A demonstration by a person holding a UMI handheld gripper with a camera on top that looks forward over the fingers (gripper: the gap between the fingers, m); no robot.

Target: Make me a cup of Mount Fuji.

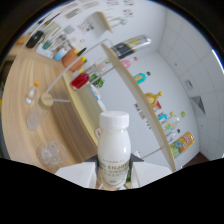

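A white plastic bottle (113, 145) with a white screw cap and a printed label stands upright between my fingers. My gripper (113, 181) is shut on its lower body, and the white fingers (75, 176) press against it from both sides. The bottle's base is hidden below the fingers. The whole scene behind it appears tilted, and the bottle seems to be held in the air in front of a shelf unit.
A wooden counter (25, 75) beyond the fingers carries clear glasses (50, 152), a clear cup (32, 120) and a small bottle (31, 92). Wooden shelves (142, 107) against a white wall hold several bottles, among them a red one (80, 80) and a dark one (127, 47).
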